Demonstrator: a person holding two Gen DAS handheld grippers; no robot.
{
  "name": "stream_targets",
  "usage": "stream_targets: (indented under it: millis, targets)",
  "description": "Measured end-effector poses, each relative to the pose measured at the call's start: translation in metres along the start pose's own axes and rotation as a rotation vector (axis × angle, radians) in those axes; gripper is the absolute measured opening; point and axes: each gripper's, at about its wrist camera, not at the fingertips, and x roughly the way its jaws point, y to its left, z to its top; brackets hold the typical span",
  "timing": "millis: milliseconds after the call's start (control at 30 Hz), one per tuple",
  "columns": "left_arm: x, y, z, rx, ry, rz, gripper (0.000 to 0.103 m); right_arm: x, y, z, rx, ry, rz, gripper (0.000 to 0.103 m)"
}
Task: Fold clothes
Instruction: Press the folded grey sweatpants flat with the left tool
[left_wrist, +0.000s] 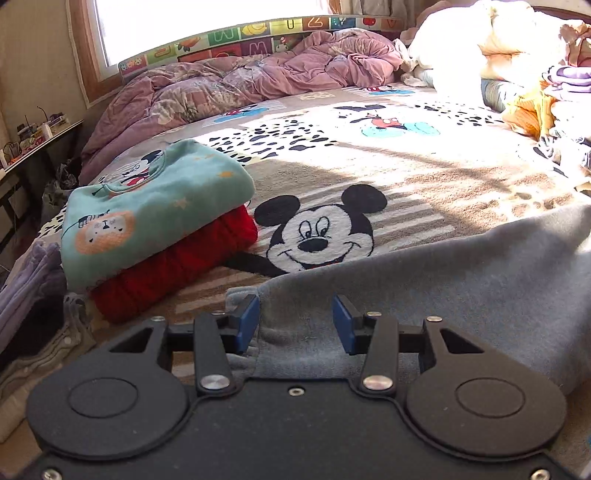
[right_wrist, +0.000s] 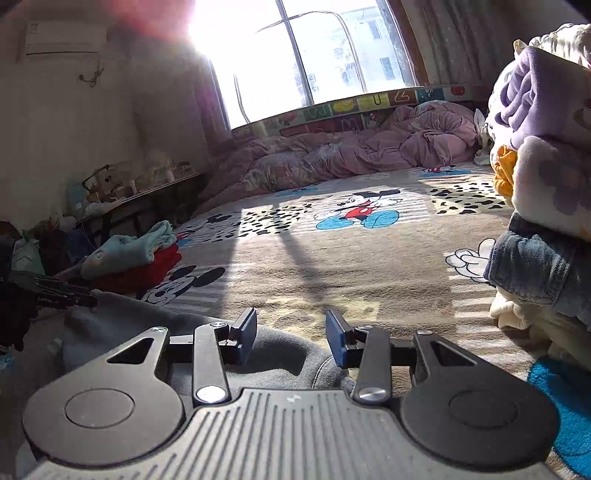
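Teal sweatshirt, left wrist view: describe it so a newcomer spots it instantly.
Start at the big Mickey face on the bedspread, then look left. The folded teal sweatshirt lies atop a red knit sweater; only it carries an orange lion print.

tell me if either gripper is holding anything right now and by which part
Nothing is held. The left gripper and right gripper are both open over the grey garment, fingers apart.

Open left tool (left_wrist: 295, 325) over grey garment (left_wrist: 443, 280)

Bed (left_wrist: 424, 173) under grey garment (left_wrist: 461, 280), folded stack (left_wrist: 155, 206)
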Motion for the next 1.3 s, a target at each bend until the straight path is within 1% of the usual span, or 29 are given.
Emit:
stream_targets:
  millis: [33, 67, 100, 133, 167, 200, 267, 367, 433, 500, 567, 600, 633, 700, 767, 800, 867, 967, 1000, 1067, 1100, 1133, 1167, 1200, 1233, 1300]
  targets:
    - [0.003, -0.001, 0.003, -0.001, 0.005, -0.002, 0.043, 0.007, 0.006, -0.001, -0.031, 0.018, -0.019, 0.039]
    - [0.006, -0.002, 0.007, 0.008, 0.013, -0.007, 0.043, 0.012, 0.006, -0.002, -0.033, 0.025, -0.026, 0.039]
    - [0.010, -0.004, 0.012, 0.037, 0.027, -0.024, 0.044, 0.015, 0.004, -0.002, -0.026, 0.029, -0.031, 0.040]
    - [0.013, -0.006, 0.017, 0.073, 0.043, -0.047, 0.045, 0.015, 0.002, -0.001, -0.022, 0.027, -0.040, 0.043]
    - [0.016, -0.013, 0.022, 0.150, 0.051, -0.066, 0.045, 0.013, -0.002, 0.000, -0.021, 0.019, -0.051, 0.051]
    - [0.018, -0.021, 0.026, 0.225, 0.056, -0.079, 0.045, 0.010, -0.007, 0.000, -0.011, 0.012, -0.056, 0.056]
    - [0.026, -0.035, 0.038, 0.304, 0.080, -0.151, 0.045, 0.007, -0.018, -0.002, 0.023, 0.016, -0.058, 0.056]
    - [0.042, -0.059, 0.054, 0.345, 0.108, -0.258, 0.045, 0.007, -0.031, -0.006, 0.075, 0.035, -0.042, 0.058]
    - [0.046, -0.066, 0.054, 0.359, 0.107, -0.282, 0.045, 0.010, -0.034, -0.010, 0.108, 0.052, 0.004, 0.058]
    - [0.049, -0.071, 0.053, 0.371, 0.103, -0.297, 0.045, 0.013, -0.031, -0.013, 0.096, 0.077, 0.014, 0.058]
    - [0.052, -0.076, 0.052, 0.382, 0.098, -0.311, 0.037, 0.015, -0.030, -0.017, 0.089, 0.099, 0.024, 0.052]
    - [0.053, -0.078, 0.051, 0.388, 0.096, -0.319, 0.028, 0.015, -0.030, -0.018, 0.093, 0.102, 0.028, 0.045]
    - [0.055, -0.081, 0.051, 0.394, 0.094, -0.326, 0.024, 0.014, -0.030, -0.018, 0.101, 0.099, 0.031, 0.038]
    - [0.057, -0.086, 0.049, 0.406, 0.089, -0.341, 0.016, 0.012, -0.033, -0.017, 0.125, 0.090, 0.042, 0.033]
    - [0.060, -0.090, 0.048, 0.418, 0.085, -0.355, 0.012, 0.010, -0.036, -0.017, 0.137, 0.080, 0.055, 0.030]
    - [0.059, -0.093, 0.047, 0.429, 0.073, -0.350, 0.009, 0.008, -0.035, -0.017, 0.135, 0.076, 0.058, 0.028]
    - [0.052, -0.095, 0.048, 0.447, 0.040, -0.329, 0.008, 0.005, -0.031, -0.015, 0.117, 0.058, 0.055, 0.026]
    - [0.045, -0.085, 0.061, 0.392, 0.000, -0.326, 0.008, -0.002, -0.029, -0.011, 0.119, 0.020, 0.040, 0.025]
    - [0.047, -0.084, 0.064, 0.376, -0.006, -0.312, 0.008, -0.001, -0.029, -0.010, 0.127, 0.017, 0.034, 0.025]
    - [0.058, -0.091, 0.062, 0.388, 0.018, -0.284, 0.008, 0.008, -0.029, -0.013, 0.125, 0.048, 0.003, 0.026]
    - [0.065, -0.096, 0.058, 0.408, 0.043, -0.274, 0.010, 0.014, -0.028, -0.016, 0.122, 0.065, -0.015, 0.028]
    - [0.071, -0.101, 0.053, 0.434, 0.074, -0.265, 0.011, 0.019, -0.028, -0.018, 0.119, 0.083, -0.032, 0.033]
    - [0.073, -0.103, 0.051, 0.438, 0.070, -0.244, 0.015, 0.022, -0.027, -0.019, 0.112, 0.094, -0.046, 0.036]
    - [0.070, -0.100, 0.053, 0.428, 0.059, -0.220, 0.027, 0.023, -0.025, -0.020, 0.102, 0.101, -0.056, 0.039]
    - [0.067, -0.096, 0.057, 0.416, 0.054, -0.198, 0.031, 0.022, -0.025, -0.020, 0.101, 0.098, -0.058, 0.043]
    - [0.052, -0.085, 0.064, 0.391, 0.017, -0.154, 0.031, 0.017, -0.027, -0.019, 0.112, 0.077, -0.055, 0.044]
